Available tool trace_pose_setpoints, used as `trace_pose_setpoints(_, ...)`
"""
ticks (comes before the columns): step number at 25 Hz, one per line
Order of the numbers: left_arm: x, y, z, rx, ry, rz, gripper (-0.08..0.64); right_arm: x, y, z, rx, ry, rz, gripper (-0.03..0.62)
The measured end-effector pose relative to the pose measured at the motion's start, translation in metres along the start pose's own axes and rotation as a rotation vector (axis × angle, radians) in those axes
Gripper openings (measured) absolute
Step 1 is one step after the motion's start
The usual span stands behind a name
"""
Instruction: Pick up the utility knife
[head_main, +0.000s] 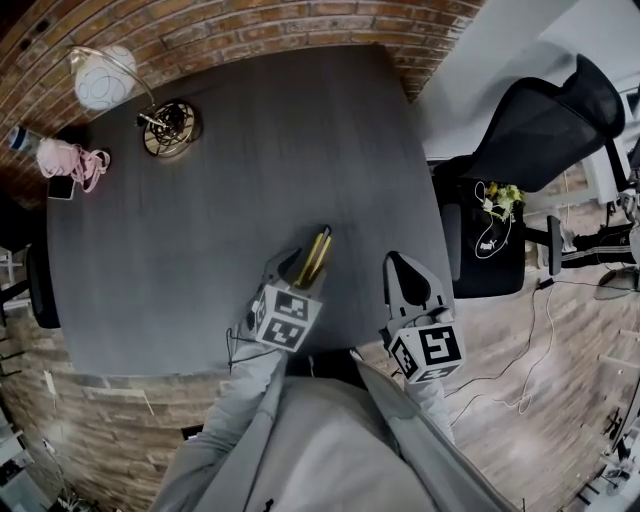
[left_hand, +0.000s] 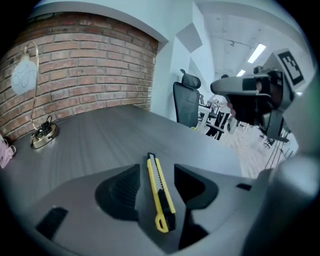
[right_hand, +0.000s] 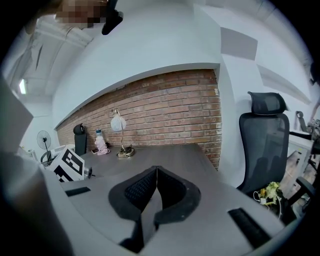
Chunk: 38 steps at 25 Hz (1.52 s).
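The utility knife (head_main: 318, 256), yellow and black, lies flat on the dark grey table (head_main: 250, 150) near its front edge. My left gripper (head_main: 305, 264) is down at the knife, and the knife sits between its jaws. In the left gripper view the knife (left_hand: 160, 192) lies lengthwise in the gap of the left gripper (left_hand: 156, 187); bare table shows on both sides of it, so the pads do not press it. My right gripper (head_main: 398, 266) hovers to the right over the table's front corner. Its jaws meet in the right gripper view (right_hand: 156, 186), with nothing between them.
A globe desk lamp (head_main: 108, 80) with a brass base (head_main: 172, 129) stands at the far left. A pink bundle (head_main: 76, 162) and a bottle (head_main: 20, 138) sit beside it. A black office chair (head_main: 545, 130) stands right of the table. Brick wall runs behind.
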<state>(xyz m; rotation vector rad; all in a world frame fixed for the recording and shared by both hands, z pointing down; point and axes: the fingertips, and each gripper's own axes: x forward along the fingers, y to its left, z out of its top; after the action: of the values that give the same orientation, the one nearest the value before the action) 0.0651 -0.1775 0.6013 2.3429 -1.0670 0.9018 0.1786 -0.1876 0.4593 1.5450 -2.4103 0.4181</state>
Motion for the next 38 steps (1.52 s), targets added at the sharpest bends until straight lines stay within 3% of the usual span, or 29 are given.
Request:
trace_pose_setpoints(13, 0.024, -0.006, -0.033, 0.043, 0.067, 0.029, 0.201, -0.007, -0.010, -0.013, 0.014, 0.026, -0.010, 0.018)
trace_pose_setpoints(23, 0.033, -0.008, -0.045, 0.021, 0.102, 0.019, 0.201, -0.013, -0.012, -0.019, 0.021, 0.037, -0.020, 0.018)
trace_pose_setpoints(38, 0.034, -0.003, -0.047, 0.024, 0.100, 0.047, 0.209, -0.027, -0.023, -0.025, 0.035, 0.039, -0.076, 0.018)
